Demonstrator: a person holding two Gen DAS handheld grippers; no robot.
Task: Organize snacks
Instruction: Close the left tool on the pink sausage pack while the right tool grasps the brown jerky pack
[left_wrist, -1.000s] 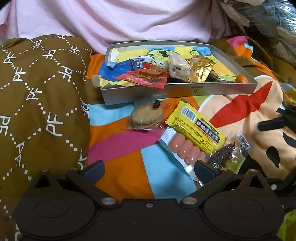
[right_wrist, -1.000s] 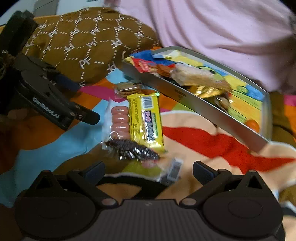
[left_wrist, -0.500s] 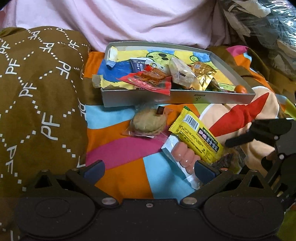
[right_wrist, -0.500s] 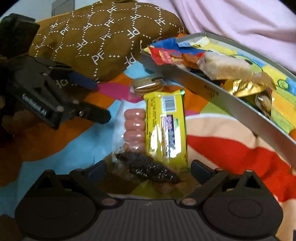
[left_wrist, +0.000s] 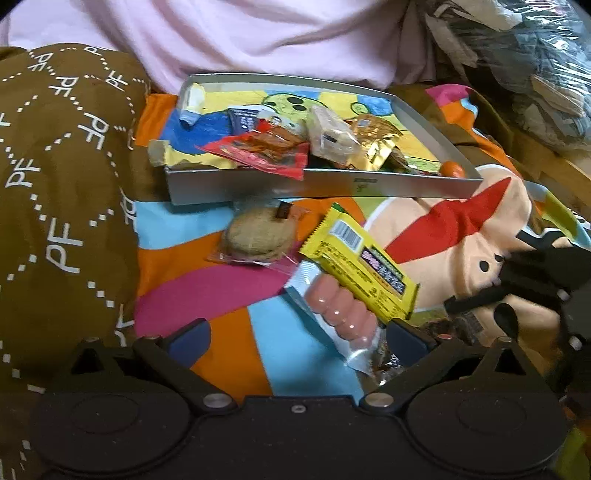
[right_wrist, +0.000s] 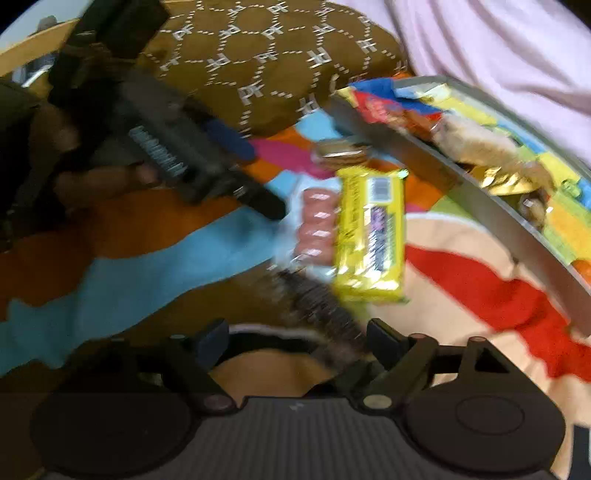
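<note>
Blanket first, since that colourful thing fills most of both views, with the brown pillow along the left of the left wrist view and the grey tray across the upper middle, already loaded with wrappers. Loose snacks sit below the tray in mid-frame: the yellow bar, the pink sausage pack just beside it on its left, a wrapped cookie right under the tray's front wall, and a dark snack pack nearest the right gripper.

Looks to me like the right gripper is going for that dark pack. Its jaws are apart and not pressing on anything yet, with the pack's end between the tips. I'd keep the tips low to the blanket so the crinkly film doesn't skate off, and stay clear of the bar's lower edge, which is touching or nearly so.

Left gripper hangs open over the sausage pack's lower end, gripping nothing.

Compared with a second ago, the right jaws have just been closing in around the dark pack, and that view has swung closer to the pile. In the left view the other gripper has crept in from the right edge.
</note>
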